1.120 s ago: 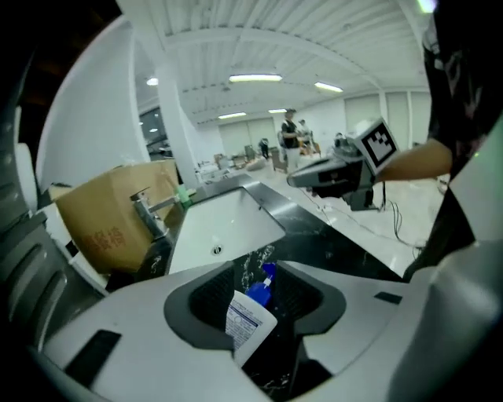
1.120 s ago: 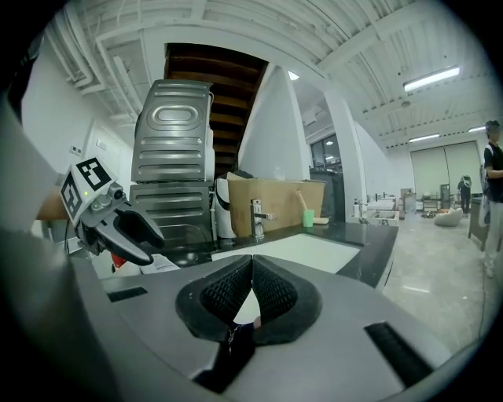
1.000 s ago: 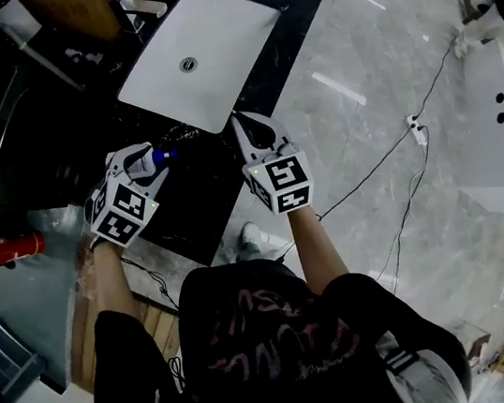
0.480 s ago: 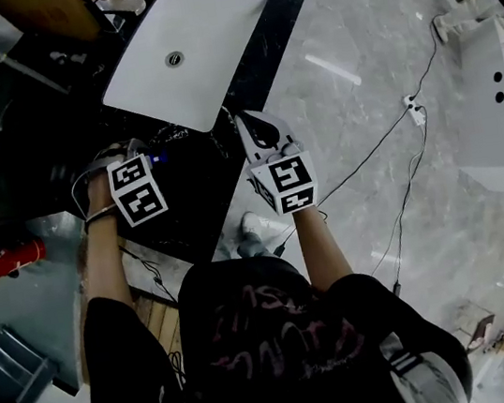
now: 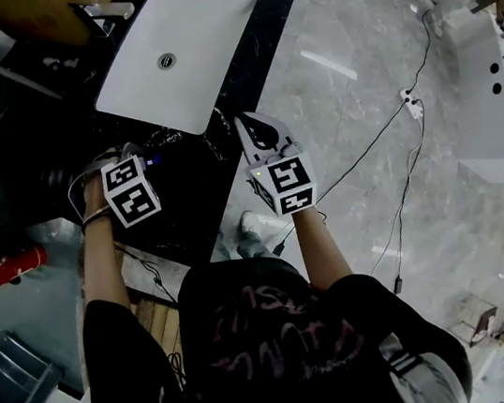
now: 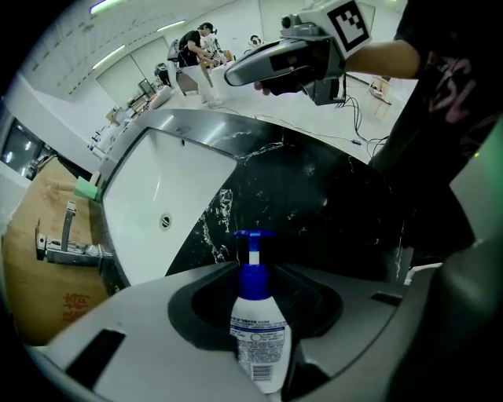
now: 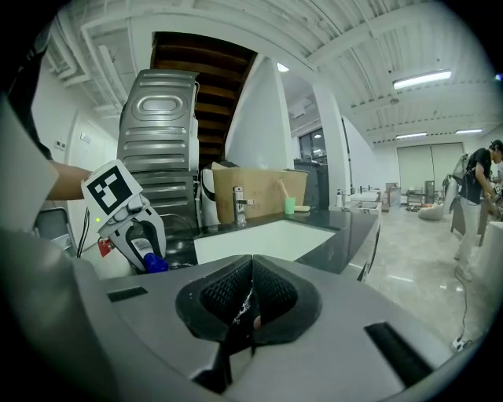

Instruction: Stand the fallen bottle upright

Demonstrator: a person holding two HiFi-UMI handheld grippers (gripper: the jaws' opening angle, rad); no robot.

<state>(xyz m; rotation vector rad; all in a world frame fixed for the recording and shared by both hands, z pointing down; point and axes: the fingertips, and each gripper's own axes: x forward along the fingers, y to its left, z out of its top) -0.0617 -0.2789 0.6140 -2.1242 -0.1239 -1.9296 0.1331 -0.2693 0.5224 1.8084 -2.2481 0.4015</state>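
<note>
A white bottle (image 6: pixel 259 341) with a blue pump top (image 6: pixel 251 239) lies on the black marble counter (image 6: pixel 330 196), its pump end toward the sink. My left gripper (image 6: pixel 255 294) points straight down over it, and its jaws are closing with the bottle's body between them, a pad on each side. In the head view the left gripper (image 5: pixel 138 157) hides the bottle except for a blue bit (image 5: pixel 154 161). The right gripper view shows the blue end (image 7: pixel 155 264) low between the left gripper's fingers (image 7: pixel 126 235). My right gripper (image 7: pixel 251 302) hovers to the right, shut and empty.
A white sink (image 5: pixel 196 24) is set into the counter just beyond the bottle, with a faucet (image 7: pixel 238 204) and a green cup (image 7: pixel 289 206) at its far side. A red fire extinguisher (image 5: pixel 11 265) lies at the left. Cables (image 5: pixel 399 172) cross the grey floor.
My left gripper has turned to point down, sunk onto the bottle, and its jaws have narrowed round it. The right gripper has hardly moved.
</note>
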